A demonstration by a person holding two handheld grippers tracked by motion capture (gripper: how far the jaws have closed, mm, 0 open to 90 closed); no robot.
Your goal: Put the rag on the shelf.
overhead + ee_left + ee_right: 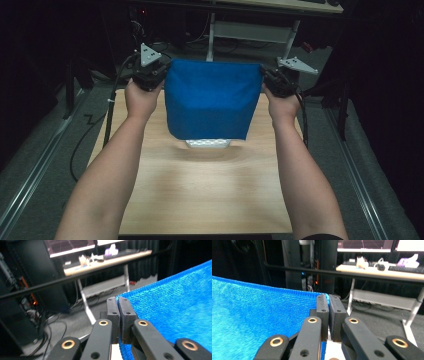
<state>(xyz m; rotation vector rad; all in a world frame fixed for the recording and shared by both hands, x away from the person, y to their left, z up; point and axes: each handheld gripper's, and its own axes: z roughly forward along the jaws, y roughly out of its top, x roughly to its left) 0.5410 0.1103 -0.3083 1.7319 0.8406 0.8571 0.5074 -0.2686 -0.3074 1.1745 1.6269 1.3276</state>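
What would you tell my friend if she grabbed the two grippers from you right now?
Left gripper: jaws shut on the near left top corner of the blue cloth.
Right gripper: jaws shut on the other top corner.
Cloth: held up, stretched between the two grippers above the far part of the wooden table; its lower edge hangs just over a white thing lying on the table, mostly hidden behind it.
Done: both corners gripped, cloth lifted and spread.
Left: probably lowering it flat or folding it. Keep both grips level so it doesn't sag.

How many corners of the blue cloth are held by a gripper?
2: left gripper pinches the blue cloth at its top left corner, right gripper at its top right; lower corners hang free.
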